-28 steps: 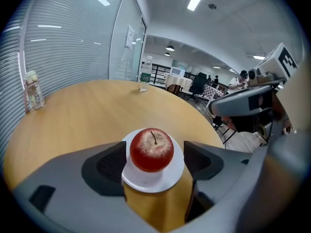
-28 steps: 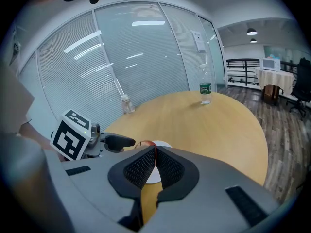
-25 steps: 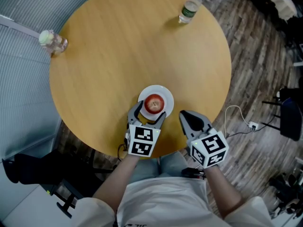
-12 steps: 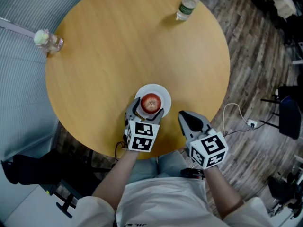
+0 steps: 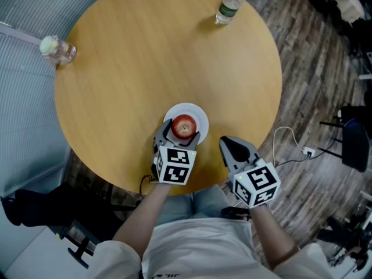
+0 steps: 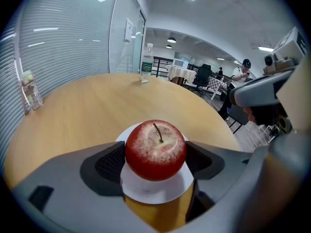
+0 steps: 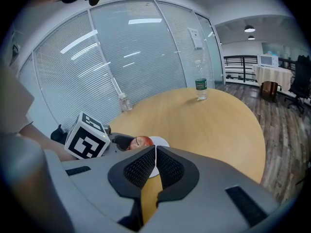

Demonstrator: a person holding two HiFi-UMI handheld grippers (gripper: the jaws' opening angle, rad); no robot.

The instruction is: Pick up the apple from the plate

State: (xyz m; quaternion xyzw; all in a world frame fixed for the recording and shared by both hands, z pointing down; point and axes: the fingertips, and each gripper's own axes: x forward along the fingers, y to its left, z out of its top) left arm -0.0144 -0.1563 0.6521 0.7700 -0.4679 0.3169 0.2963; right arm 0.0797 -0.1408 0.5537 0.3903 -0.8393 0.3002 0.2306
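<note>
Apple (image 5: 184, 126) sits red and stem-up on the small white plate (image 5: 200, 114), near the edge of the round wooden table (image 5: 145, 57) closest to us. We've got the left tongs (image 5: 181, 134) right around it: in the left gripper view the two dark ribbed pads (image 6: 109, 163) press against the fruit on either side, so the tongs are closed onto the apple. Its underside looks to be resting on the plate, though we can't be sure of contact.

Just to the right, the right tongs (image 5: 231, 147) hover over the table's edge, apart from the plate. Their jaws are drawn together with only a thin slit between them and nothing in their grasp.

Further out, a water bottle (image 5: 229, 4) stands upright at the far side of the table, and a clear jar (image 5: 55, 48) sits at the far left edge, both well apart from the plate.
</note>
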